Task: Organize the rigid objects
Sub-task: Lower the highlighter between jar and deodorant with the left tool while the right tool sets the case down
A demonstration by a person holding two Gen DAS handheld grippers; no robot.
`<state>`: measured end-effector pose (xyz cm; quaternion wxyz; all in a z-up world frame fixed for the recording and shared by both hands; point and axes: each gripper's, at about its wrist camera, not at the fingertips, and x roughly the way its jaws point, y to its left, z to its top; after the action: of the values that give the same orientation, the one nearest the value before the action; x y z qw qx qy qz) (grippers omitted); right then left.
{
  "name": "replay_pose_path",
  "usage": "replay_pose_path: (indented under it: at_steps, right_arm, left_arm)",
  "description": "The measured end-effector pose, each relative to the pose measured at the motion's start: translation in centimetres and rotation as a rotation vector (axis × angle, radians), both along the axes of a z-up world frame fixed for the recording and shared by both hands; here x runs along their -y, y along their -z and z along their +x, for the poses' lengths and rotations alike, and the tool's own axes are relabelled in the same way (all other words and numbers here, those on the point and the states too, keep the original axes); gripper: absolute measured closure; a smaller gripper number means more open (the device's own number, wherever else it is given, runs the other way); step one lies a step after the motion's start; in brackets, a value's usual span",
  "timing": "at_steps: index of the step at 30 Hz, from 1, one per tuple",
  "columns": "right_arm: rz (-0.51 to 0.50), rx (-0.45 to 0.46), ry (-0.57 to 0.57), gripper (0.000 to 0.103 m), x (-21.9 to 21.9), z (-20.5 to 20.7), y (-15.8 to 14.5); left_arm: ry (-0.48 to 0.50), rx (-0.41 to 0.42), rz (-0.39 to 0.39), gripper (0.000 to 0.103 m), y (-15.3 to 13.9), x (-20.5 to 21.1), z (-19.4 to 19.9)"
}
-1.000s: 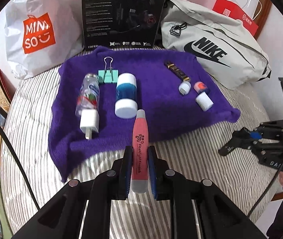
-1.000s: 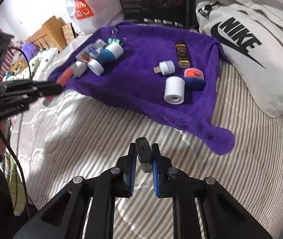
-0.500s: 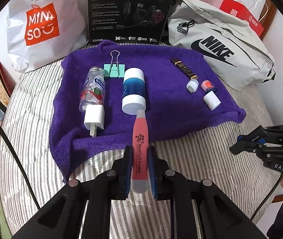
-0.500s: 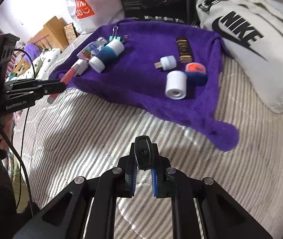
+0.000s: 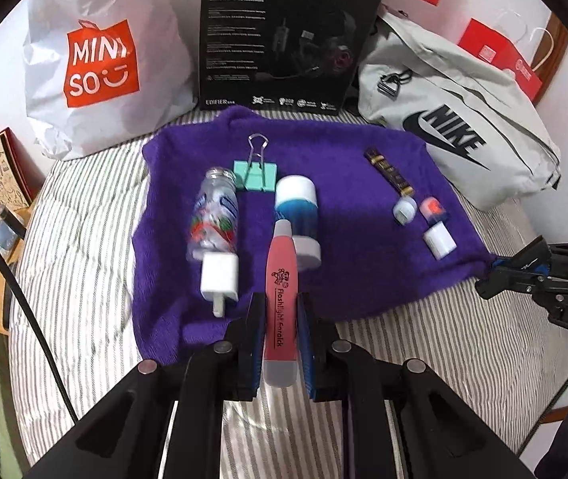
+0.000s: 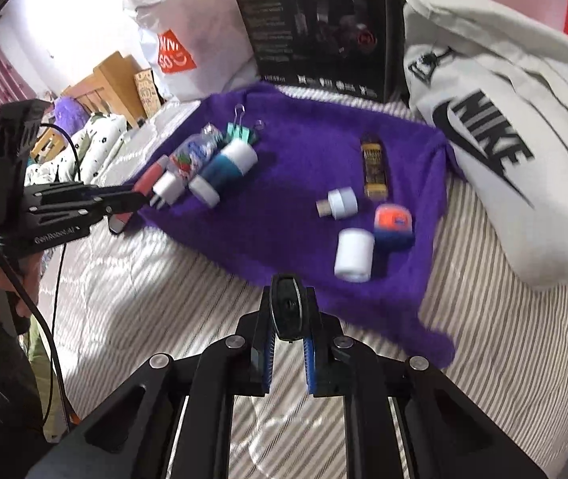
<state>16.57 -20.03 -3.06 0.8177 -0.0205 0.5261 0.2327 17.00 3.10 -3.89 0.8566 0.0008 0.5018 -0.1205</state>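
- Since a second ago, both tongs have come forward toward the purple towel (image 5: 347, 279), so the things on it loom larger in both wrist views.
- Left tongs (image 5: 281, 333) stay clamped on the pink flashlight pen (image 5: 282, 299), whose tip reaches over the towel's near edge, just in front of the blue-and-white jar (image 5: 297, 219).
- Right tongs (image 6: 287, 337) are closed on a small black object (image 6: 287, 307), held above the striped bed (image 6: 164, 299) near the towel's front edge.
- On the towel's left lie a clear bottle (image 5: 214, 215), a white charger plug (image 5: 220, 279) and a teal binder clip (image 5: 255, 173).
- On its right lie a dark gold tube (image 6: 373, 169), a small white USB piece (image 6: 339, 203), an orange-lidded tin (image 6: 393, 223) and a white cylinder (image 6: 353, 255).
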Motion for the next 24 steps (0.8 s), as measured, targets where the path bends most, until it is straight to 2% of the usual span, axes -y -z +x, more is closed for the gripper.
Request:
replay_pose_path:
  at_steps: [4, 11, 24]
  right_arm:
    - [0.009, -0.005, -0.002, 0.091, -0.7, 1.9, 0.1]
    - [-0.009, -0.062, -0.023, 0.091, -2.0, 4.6, 2.4]
    - [-0.068, -0.114, -0.088, 0.091, -4.0, 6.1, 4.8]
  left_arm:
    - [-0.011, -0.007, 0.002, 0.088, 0.2, -0.1, 1.5]
    - [-0.02, -0.037, -0.004, 0.088, 1.9, -0.2, 3.6]
    - [-0.021, -0.088, 0.028, 0.088, 4.5, 0.6, 6.5]
